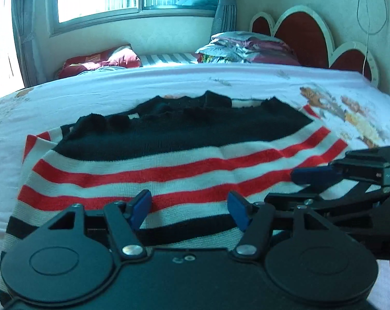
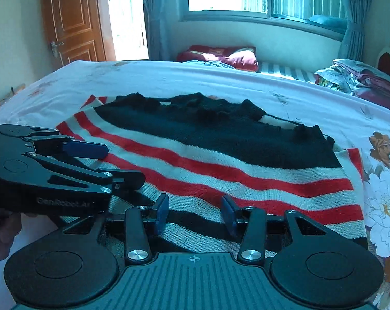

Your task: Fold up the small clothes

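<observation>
A small knitted sweater (image 1: 174, 139), black at the top with red, white and black stripes below, lies flat on the bed; it also shows in the right wrist view (image 2: 220, 149). My left gripper (image 1: 189, 206) is open just above the sweater's near striped hem, with nothing between its blue fingertips (image 1: 140, 206). My right gripper (image 2: 193, 213) is open too, above the same hem further right. Each gripper shows in the other's view: the right one enters from the right (image 1: 298, 183), the left one from the left (image 2: 112, 165), seen side-on.
The bed has a white sheet (image 1: 117, 95) with floral print at the right (image 2: 383, 186). Folded bedding (image 1: 246, 47) and a red pillow (image 1: 101, 62) lie at the far side. A red headboard (image 1: 306, 33), a window and a wooden door (image 2: 73, 20) surround it.
</observation>
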{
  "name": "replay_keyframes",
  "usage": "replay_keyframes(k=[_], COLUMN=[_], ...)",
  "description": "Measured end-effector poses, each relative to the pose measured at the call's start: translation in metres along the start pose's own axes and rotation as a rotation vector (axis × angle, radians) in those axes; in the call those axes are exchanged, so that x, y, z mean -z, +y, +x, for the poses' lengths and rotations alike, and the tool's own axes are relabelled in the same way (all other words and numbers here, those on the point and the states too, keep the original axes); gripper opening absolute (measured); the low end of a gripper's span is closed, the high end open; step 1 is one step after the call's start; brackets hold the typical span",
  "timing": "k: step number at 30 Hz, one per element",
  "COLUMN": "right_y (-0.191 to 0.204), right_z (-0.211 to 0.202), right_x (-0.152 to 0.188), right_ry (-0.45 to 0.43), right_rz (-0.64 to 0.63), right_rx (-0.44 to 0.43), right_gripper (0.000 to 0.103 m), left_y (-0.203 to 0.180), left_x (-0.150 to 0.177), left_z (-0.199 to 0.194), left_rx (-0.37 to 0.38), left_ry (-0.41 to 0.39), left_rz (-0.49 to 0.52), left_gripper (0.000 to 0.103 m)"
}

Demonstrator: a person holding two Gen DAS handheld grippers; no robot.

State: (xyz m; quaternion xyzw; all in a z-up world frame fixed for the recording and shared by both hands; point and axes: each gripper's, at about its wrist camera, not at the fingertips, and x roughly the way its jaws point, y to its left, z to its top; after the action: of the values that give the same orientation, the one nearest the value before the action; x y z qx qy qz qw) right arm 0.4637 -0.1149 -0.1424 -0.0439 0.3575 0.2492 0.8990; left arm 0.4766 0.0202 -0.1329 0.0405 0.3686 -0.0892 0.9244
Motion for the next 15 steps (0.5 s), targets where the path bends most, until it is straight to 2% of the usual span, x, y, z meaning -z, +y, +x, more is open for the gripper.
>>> replay_keyframes(k=[3, 7, 8, 10, 13, 15], right_y=[-0.002, -0.029, -0.04, -0.062, -0.079, -0.081], right_z=[-0.003, -0.02, -0.026, -0.035, -0.046, -0.05], right_x=[0.003, 0.009, 0.014, 0.022, 0.035, 0.041], right_ry=[0.008, 0.014, 0.026, 0.038, 0.051, 0.052], right_rz=[-0.003, 0.028, 0.044, 0.101, 0.13, 0.138], right_rx=[0.005, 0.084, 0.122, 0.138, 0.183, 0.187], right_gripper=[0.046, 0.046, 0.046, 0.046, 0.046, 0.046], left_y=[0.006, 0.029, 0.037, 0.058, 0.081, 0.09], left_x=[0.003, 0.011, 0.016, 0.027, 0.041, 0.051], left_z=[-0.004, -0.018, -0.02, -0.027, -0.046, -0.049], left_rx=[0.007, -0.068, -0.084, -0.105, -0.086, -0.101], left_ry=[-0.001, -0.006, 0.0, 0.005, -0.041, -0.027], left_rz=[-0.021, -0.014, -0.024, -0.065, -0.097, -0.093], left_gripper=[0.068, 0.067, 0.067, 0.068, 0.067, 0.067])
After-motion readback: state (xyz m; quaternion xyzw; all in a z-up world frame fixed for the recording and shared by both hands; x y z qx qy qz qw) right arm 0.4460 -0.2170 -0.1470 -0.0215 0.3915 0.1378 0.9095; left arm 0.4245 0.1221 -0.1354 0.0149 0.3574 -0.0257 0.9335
